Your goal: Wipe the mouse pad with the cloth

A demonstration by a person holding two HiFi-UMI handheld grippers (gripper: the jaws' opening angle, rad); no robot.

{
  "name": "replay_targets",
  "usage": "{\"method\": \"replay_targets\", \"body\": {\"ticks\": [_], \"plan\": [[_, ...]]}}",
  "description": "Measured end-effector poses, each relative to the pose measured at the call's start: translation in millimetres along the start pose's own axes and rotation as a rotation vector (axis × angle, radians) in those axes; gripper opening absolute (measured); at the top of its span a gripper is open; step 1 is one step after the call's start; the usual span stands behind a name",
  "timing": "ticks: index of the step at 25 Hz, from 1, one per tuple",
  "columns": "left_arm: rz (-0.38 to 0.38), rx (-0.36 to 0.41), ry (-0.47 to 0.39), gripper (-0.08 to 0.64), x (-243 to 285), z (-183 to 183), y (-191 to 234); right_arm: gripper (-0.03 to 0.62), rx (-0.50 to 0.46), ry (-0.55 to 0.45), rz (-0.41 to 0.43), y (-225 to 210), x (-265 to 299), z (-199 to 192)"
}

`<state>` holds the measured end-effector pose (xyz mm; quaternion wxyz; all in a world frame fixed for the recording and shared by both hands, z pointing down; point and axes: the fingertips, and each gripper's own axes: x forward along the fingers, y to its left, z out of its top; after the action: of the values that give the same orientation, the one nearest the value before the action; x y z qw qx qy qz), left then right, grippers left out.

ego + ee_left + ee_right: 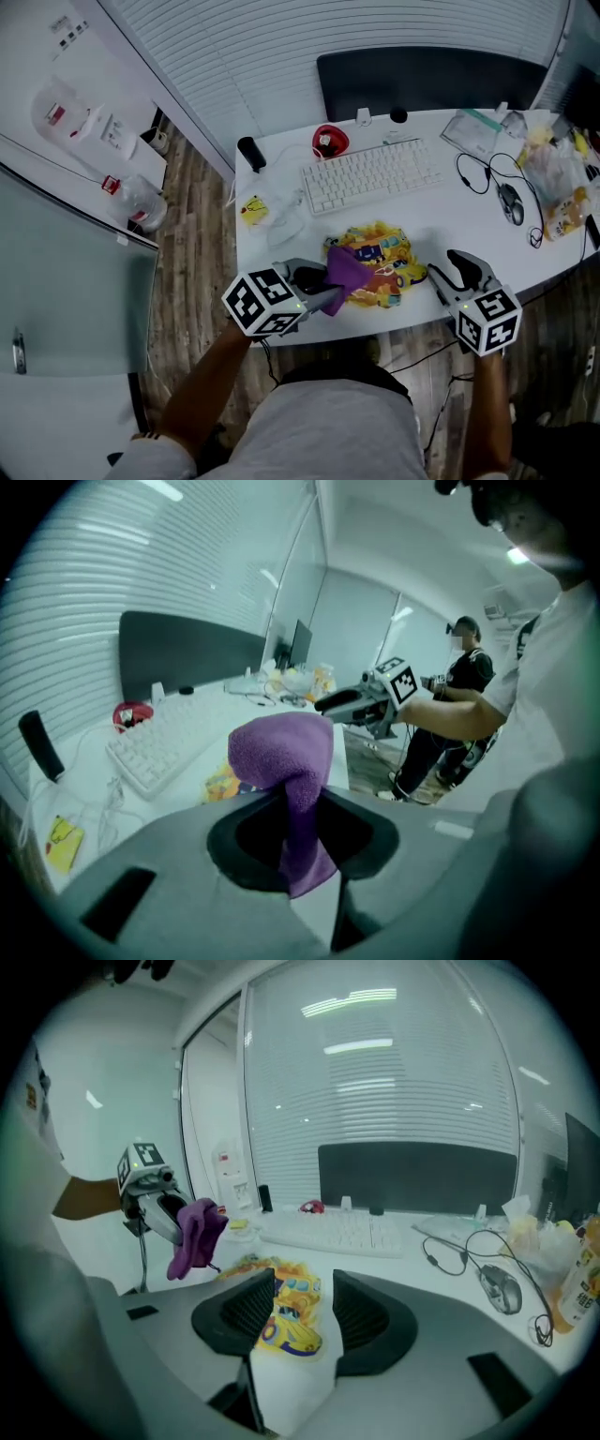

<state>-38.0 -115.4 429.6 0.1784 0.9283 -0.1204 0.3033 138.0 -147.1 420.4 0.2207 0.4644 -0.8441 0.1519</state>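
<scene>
We are pinching the purple cloth (281, 757) in our left claw (298, 841), jaws pressed on a fold, and holding it at the near left edge of the colourful mouse pad (384, 258) on the bench (450, 220). Our right claw (302, 1299) is hanging spread and empty just beside the pad's right edge. Wiping seems barely begun, with most of the pad waiting. Beyond, the keyboard (370, 175) is lying clear.

I can't read any text here. Wall labels (67, 30), upper left of head view: too small. Mouse pad (389, 251), centre: cartoon print, no legible lettering. Left gripper (321, 287) and right gripper (448, 268) cubes: square markers only, no characters.
</scene>
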Motion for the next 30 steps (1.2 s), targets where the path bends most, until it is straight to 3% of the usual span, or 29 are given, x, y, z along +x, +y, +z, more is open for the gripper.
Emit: {"method": "replay_targets", "body": {"ticks": [7,13,23,30], "plan": [[0.056,0.153,-0.401,0.083,-33,80,-27,0.153,-0.029,-0.231,0.027,38,-44,78],[0.1,0.217,-0.634,0.083,-69,122,-53,0.084,-0.063,-0.411,0.044,74,-77,127],[0.144,0.267,-0.893,0.083,-116,152,-74,0.037,-0.058,-0.609,0.067,117,-109,153],[0.16,0.294,-0.919,0.082,-123,144,-81,0.018,-0.011,-0.688,0.037,120,-120,149]]}}
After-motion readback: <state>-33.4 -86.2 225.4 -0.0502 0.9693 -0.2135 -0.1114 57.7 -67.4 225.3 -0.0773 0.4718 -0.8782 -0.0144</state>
